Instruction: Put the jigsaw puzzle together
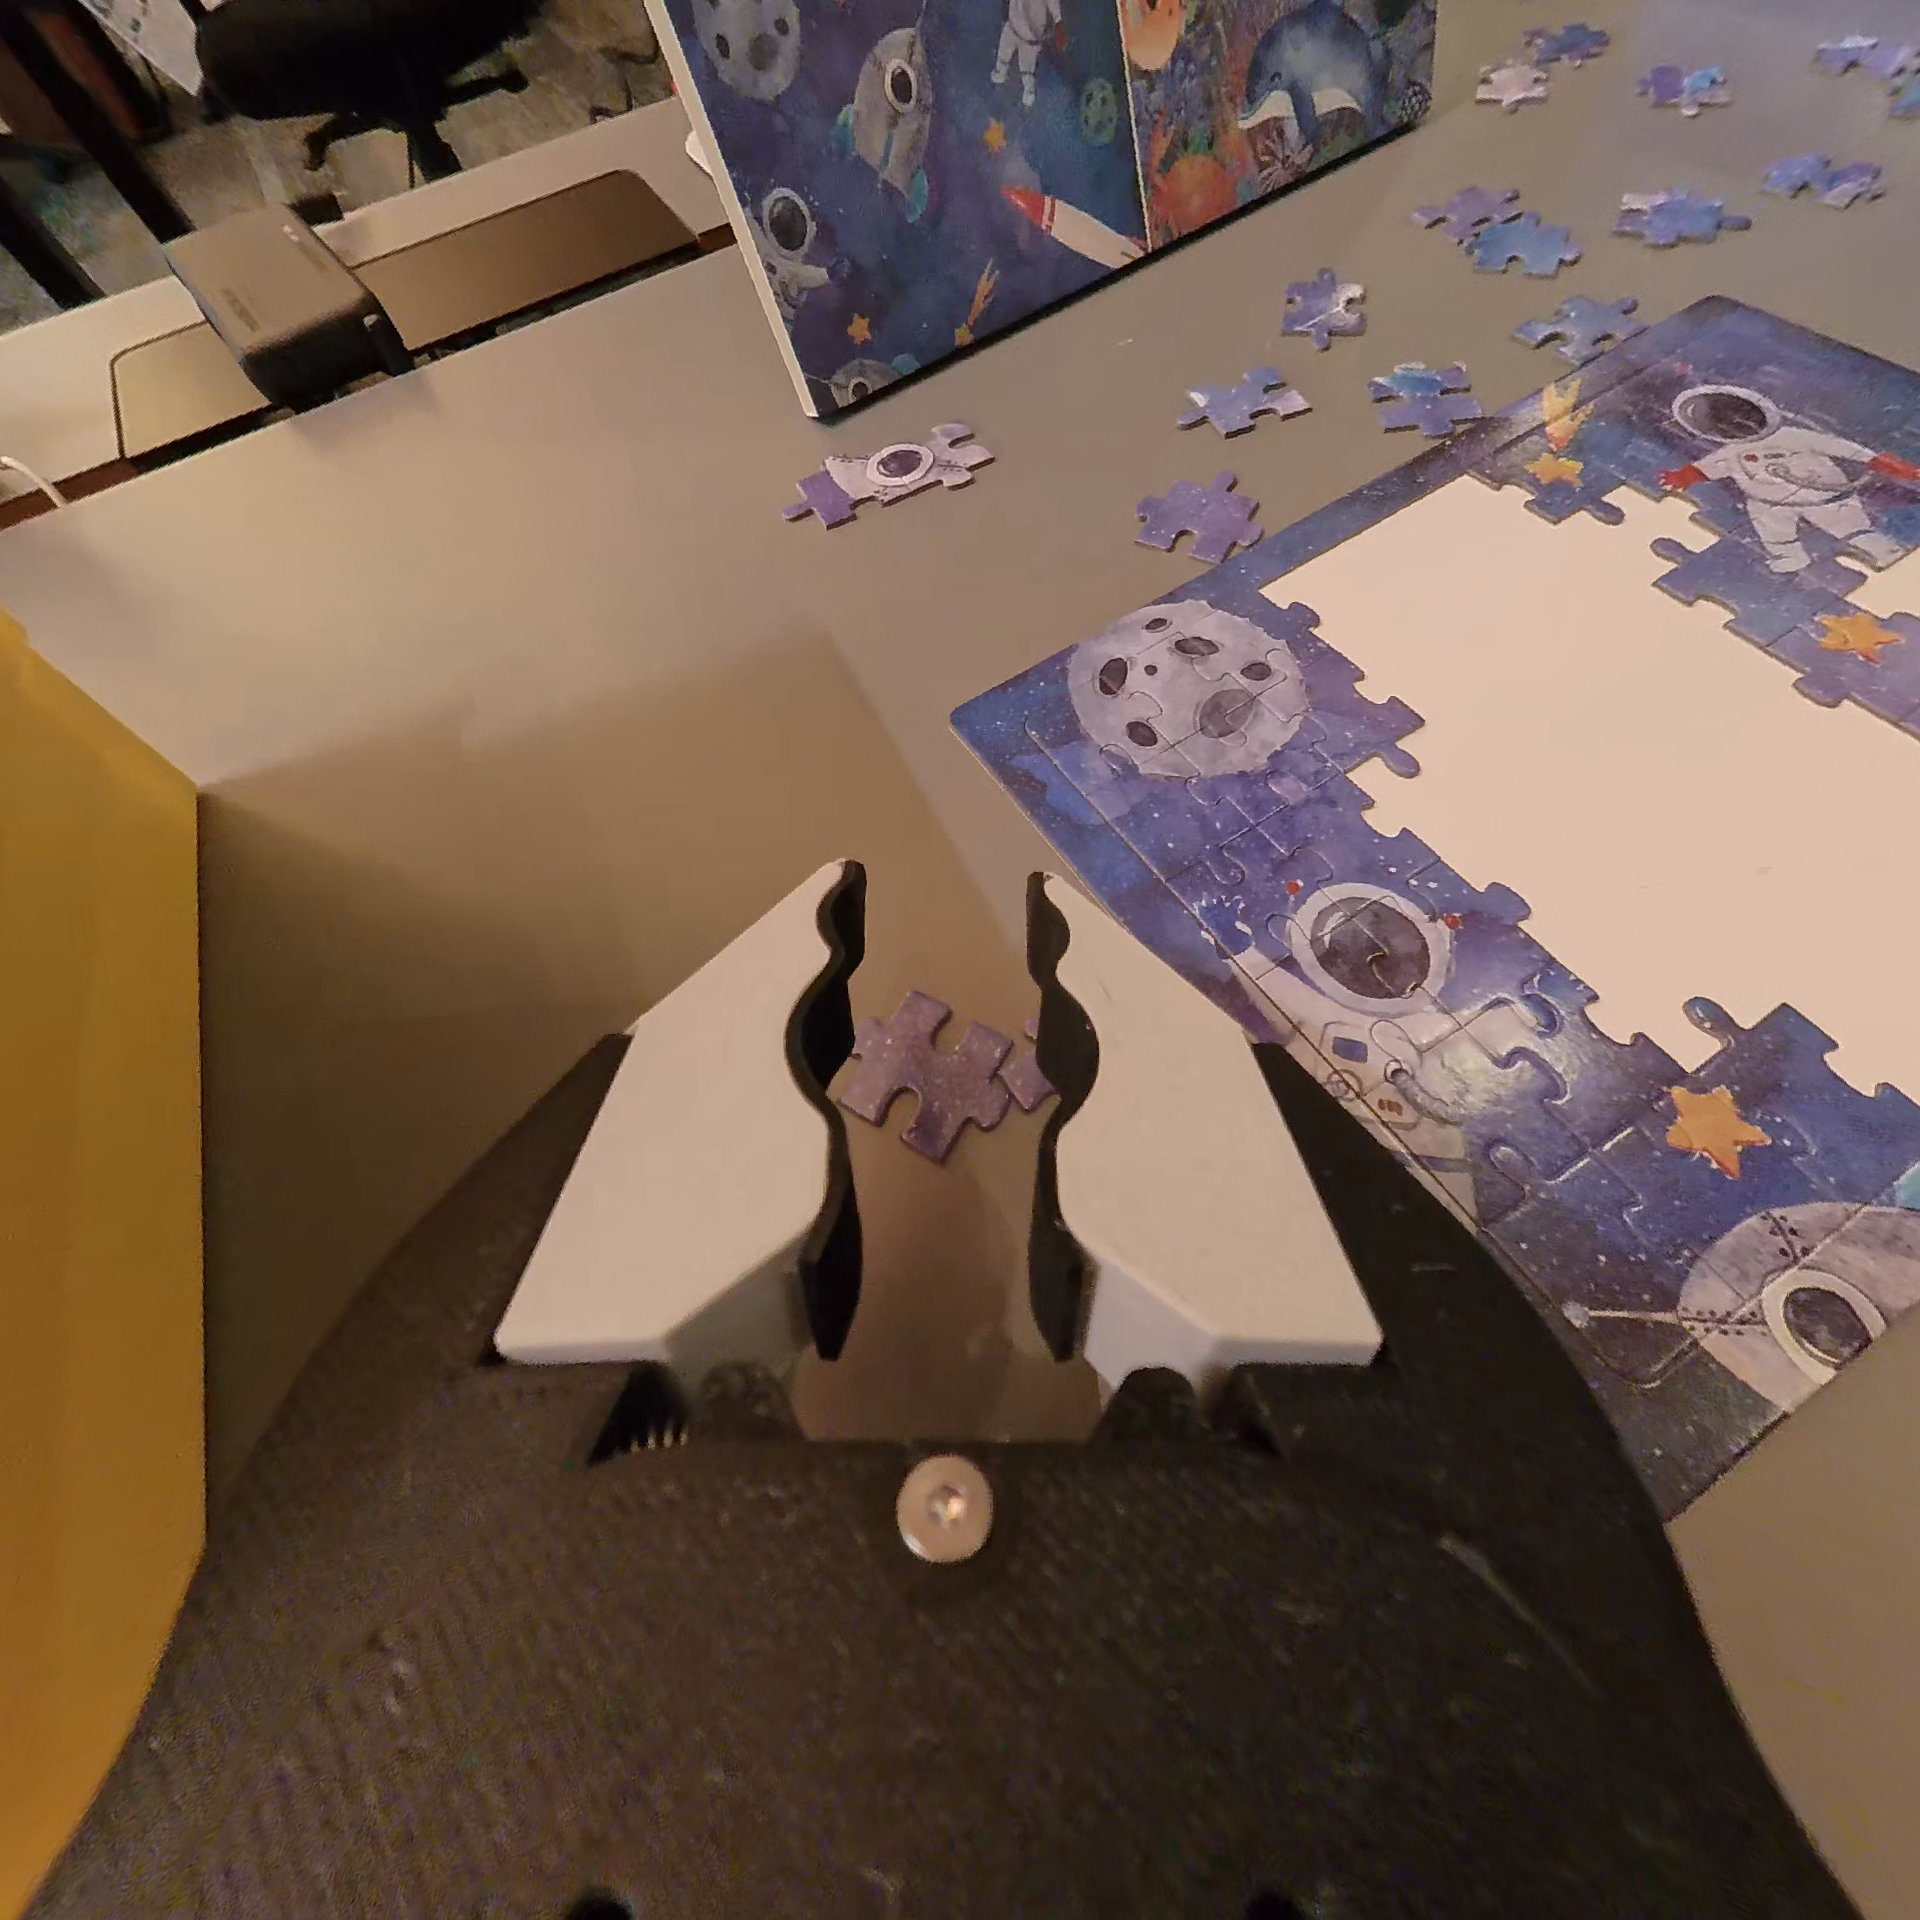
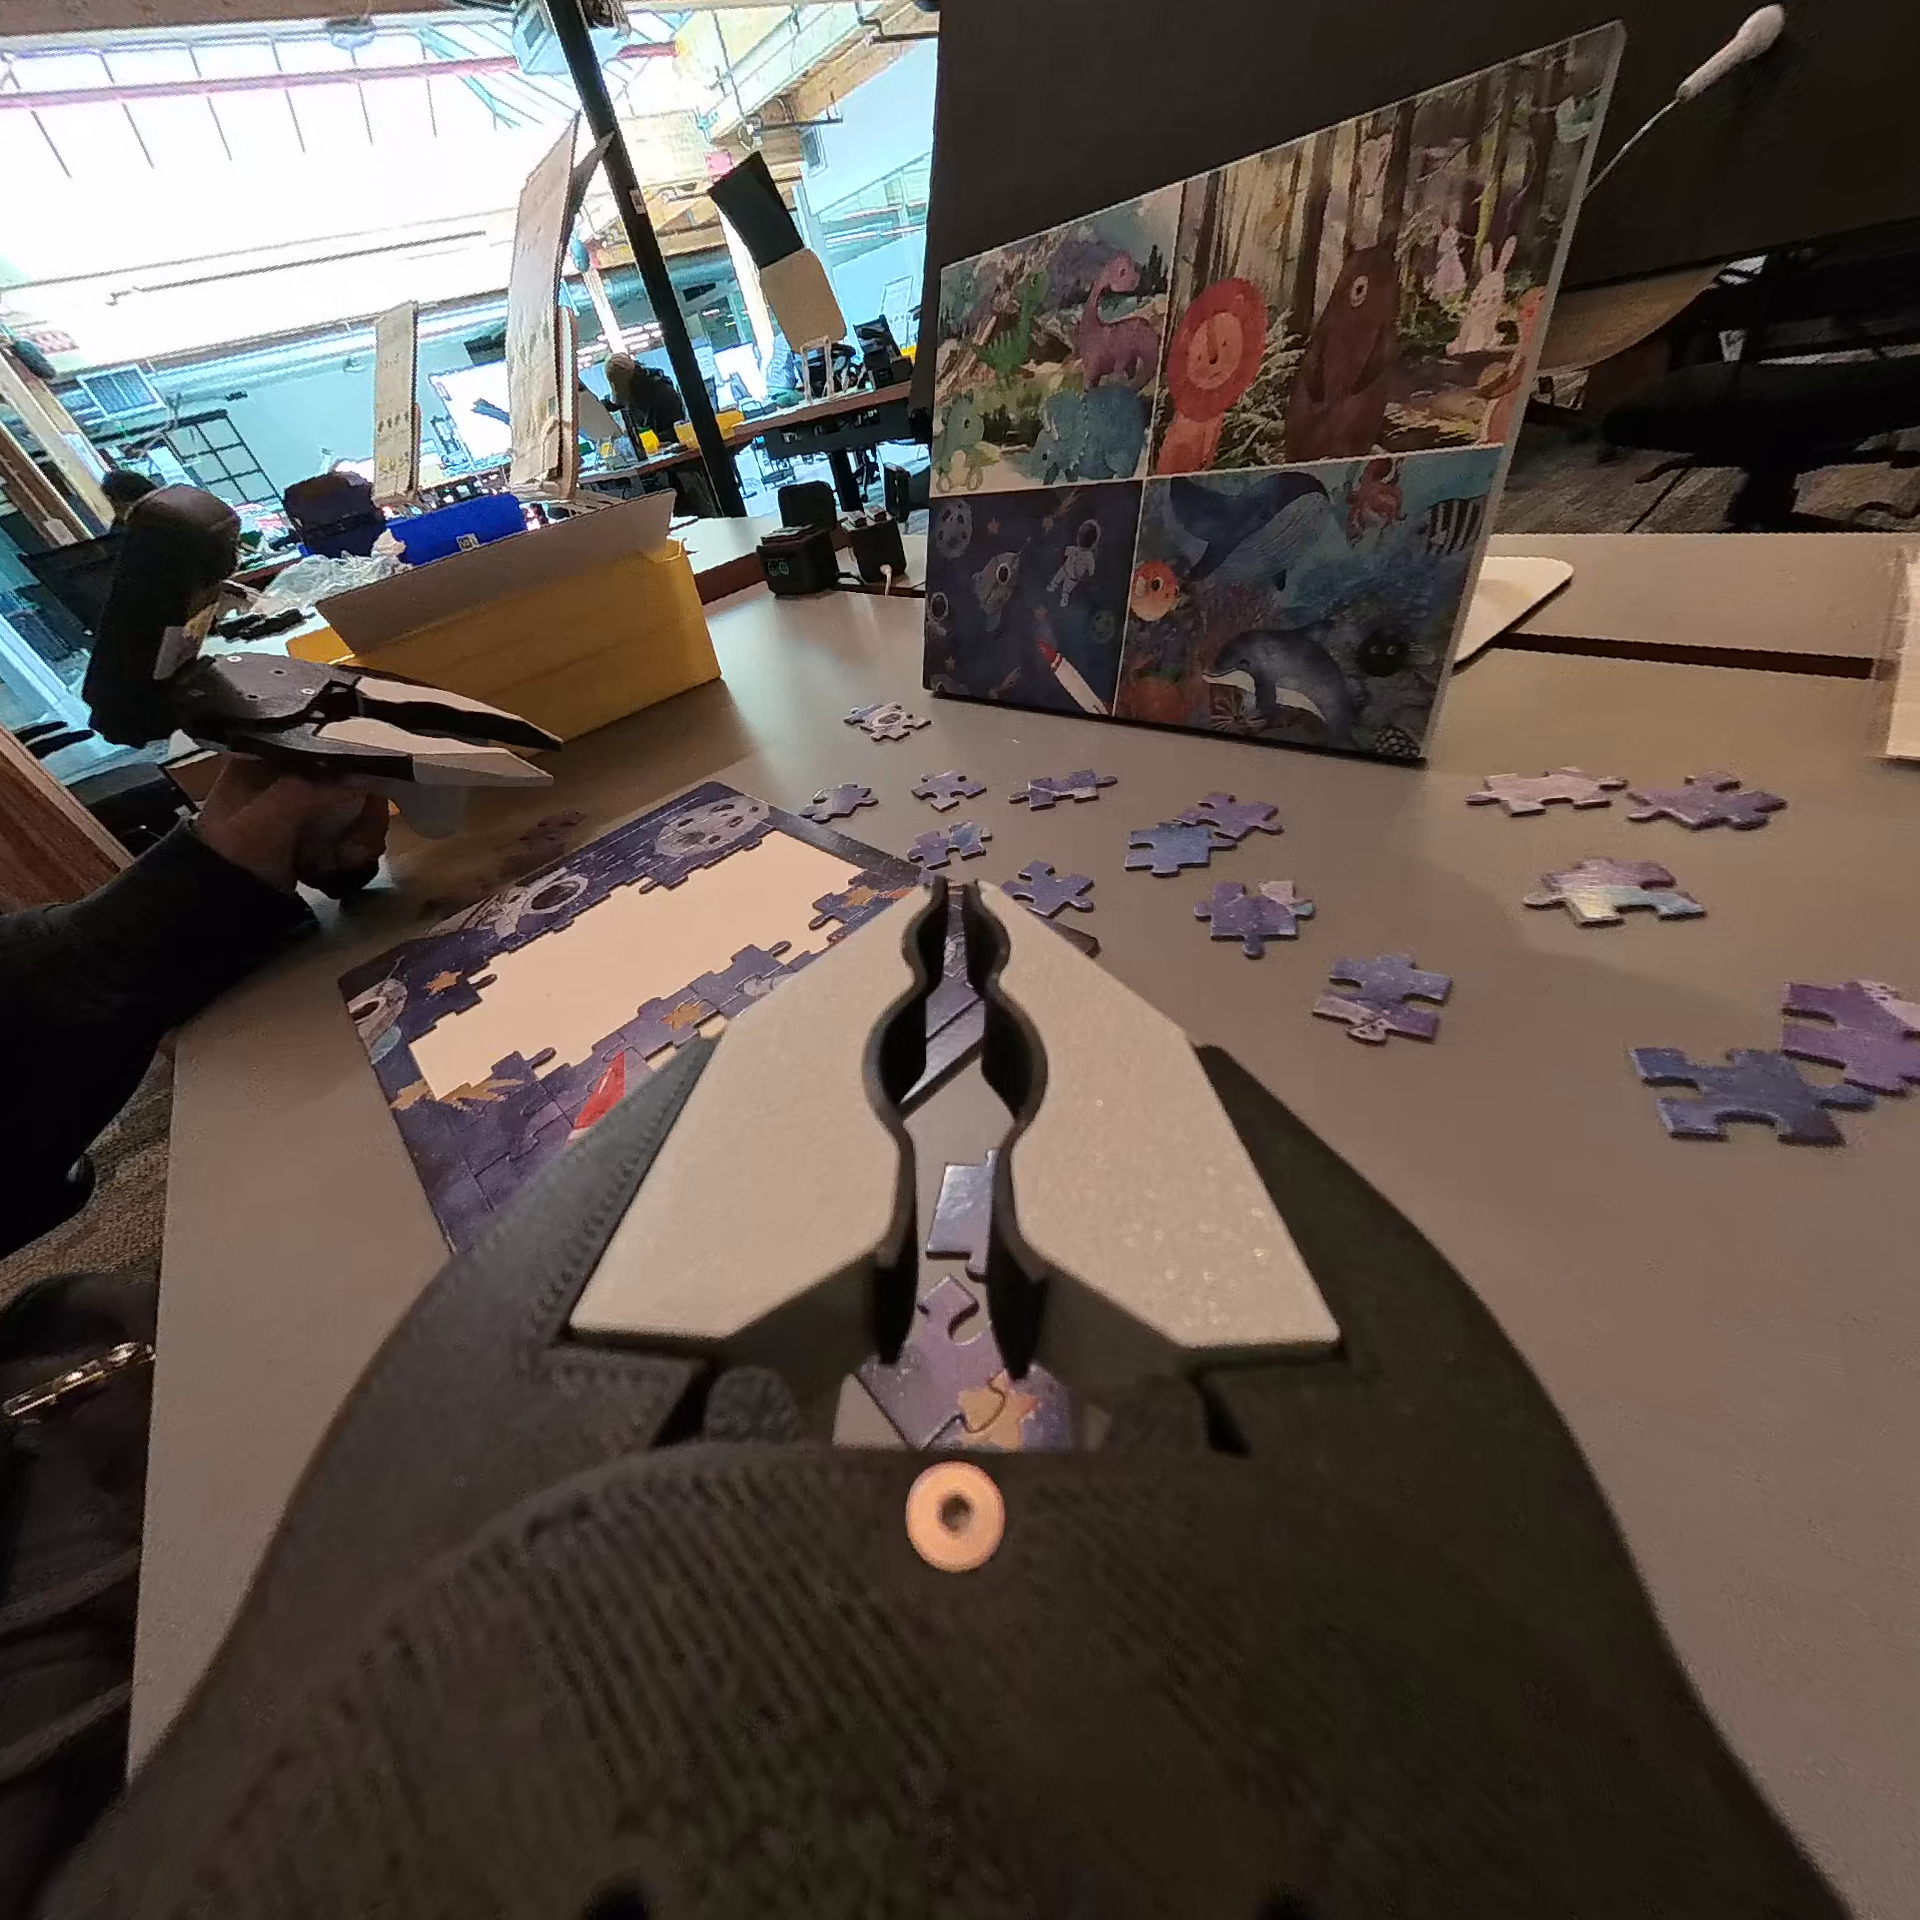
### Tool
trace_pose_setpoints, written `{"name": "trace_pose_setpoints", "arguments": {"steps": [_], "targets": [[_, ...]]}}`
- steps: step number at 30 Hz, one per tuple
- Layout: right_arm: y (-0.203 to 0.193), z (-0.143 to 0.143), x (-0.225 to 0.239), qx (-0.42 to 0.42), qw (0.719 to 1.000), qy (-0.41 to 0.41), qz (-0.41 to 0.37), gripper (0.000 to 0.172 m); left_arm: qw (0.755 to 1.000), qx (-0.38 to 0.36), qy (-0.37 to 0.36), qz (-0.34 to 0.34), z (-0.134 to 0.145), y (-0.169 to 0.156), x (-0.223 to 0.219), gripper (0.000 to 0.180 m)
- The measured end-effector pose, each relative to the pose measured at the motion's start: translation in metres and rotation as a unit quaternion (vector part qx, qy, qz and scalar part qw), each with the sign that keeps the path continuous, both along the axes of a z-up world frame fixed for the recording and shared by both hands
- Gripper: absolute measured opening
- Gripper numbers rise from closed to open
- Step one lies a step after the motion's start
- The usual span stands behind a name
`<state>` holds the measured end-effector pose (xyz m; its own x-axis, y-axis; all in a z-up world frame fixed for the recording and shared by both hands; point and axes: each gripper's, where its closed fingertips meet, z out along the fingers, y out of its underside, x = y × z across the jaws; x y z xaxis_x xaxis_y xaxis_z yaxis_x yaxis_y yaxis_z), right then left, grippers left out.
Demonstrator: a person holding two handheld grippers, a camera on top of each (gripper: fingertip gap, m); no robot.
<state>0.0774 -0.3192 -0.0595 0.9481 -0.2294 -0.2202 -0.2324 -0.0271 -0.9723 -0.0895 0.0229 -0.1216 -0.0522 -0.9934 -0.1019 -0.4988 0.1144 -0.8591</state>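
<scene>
My left claw (image 1: 945, 894) hangs open above a purple puzzle piece (image 1: 935, 1075) on the table (image 1: 520, 644); my right claw (image 2: 958, 891) is closed, bare, over the puzzle board (image 2: 623, 925).

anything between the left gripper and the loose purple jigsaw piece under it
Nothing visible. The left gripper hangs open above the loose purple jigsaw piece on the grey table; the part-built space puzzle lies apart, to its right.

Matt grey table (image 1: 540, 582), cardboard puzzle pieces (image 2: 1382, 997), glossy printed box (image 2: 1247, 468), ridged black plastic gripper (image 1: 945, 883).
</scene>
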Motion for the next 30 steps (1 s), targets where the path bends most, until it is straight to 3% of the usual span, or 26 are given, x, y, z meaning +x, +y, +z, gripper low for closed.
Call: {"name": "trace_pose_setpoints", "arguments": {"steps": [14, 30], "targets": [[0.0006, -0.0006, -0.0004, -0.002, 1.000, 0.000, 0.001, 0.001, 1.000, -0.006, 0.008, 0.002, -0.0024, 0.0008, 0.0005, 0.027], [0.0013, -0.0012, -0.0010, -0.004, 1.000, 0.001, 0.003, 0.003, 1.000, -0.012, 0.007, 0.008, -0.0021, 0.0030, 0.0004, 0.011]]}}
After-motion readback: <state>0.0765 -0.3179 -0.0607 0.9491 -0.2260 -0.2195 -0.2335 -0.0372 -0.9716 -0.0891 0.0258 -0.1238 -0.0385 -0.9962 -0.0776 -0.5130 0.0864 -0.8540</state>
